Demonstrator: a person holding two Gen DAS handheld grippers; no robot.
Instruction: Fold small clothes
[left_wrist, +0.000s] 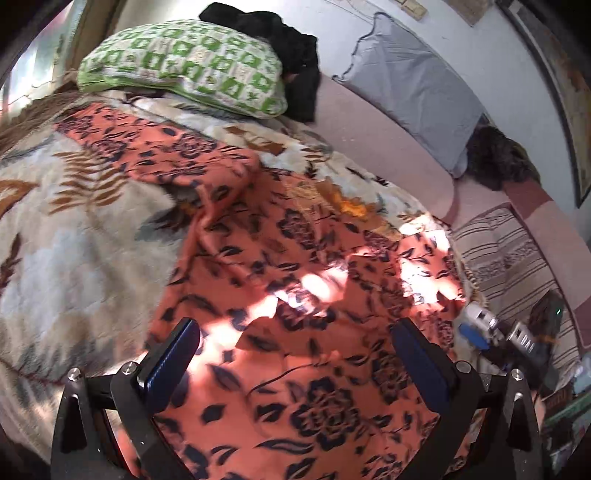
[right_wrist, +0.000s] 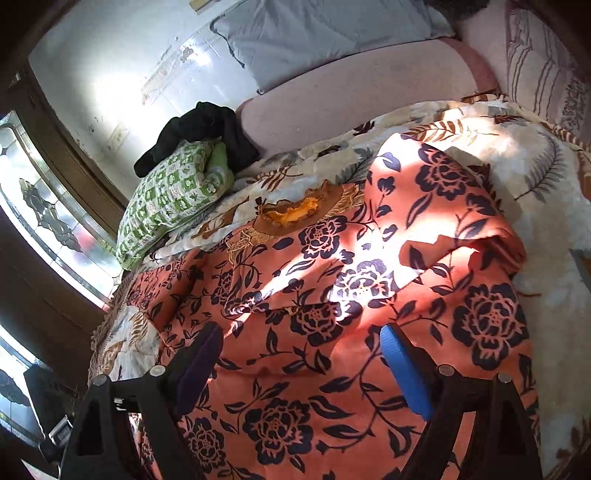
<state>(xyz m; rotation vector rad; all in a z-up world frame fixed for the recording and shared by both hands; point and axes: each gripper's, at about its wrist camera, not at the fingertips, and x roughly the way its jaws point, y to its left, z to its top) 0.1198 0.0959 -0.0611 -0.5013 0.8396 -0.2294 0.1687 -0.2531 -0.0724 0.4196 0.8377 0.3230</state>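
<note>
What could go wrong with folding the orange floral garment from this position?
1. Both grippers, left gripper and right gripper, are open above the orange floral garment, so a grasp may also pinch the fluffy leaf-print blanket beneath.
2. The garment is already doubled over at one edge; folding now could trap wrinkles.

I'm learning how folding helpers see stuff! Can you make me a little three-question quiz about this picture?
1. True or false: the left gripper is squeezing the orange flowered garment.
2. What lies on top of the green checked pillow? A) black clothing B) a book C) a shoe
3. Fill in: the garment lies on a leaf-patterned ____.

Key:
1. False; its jaws stand open above the cloth, as do the right gripper's.
2. A, the black clothing.
3. Blanket.
</note>
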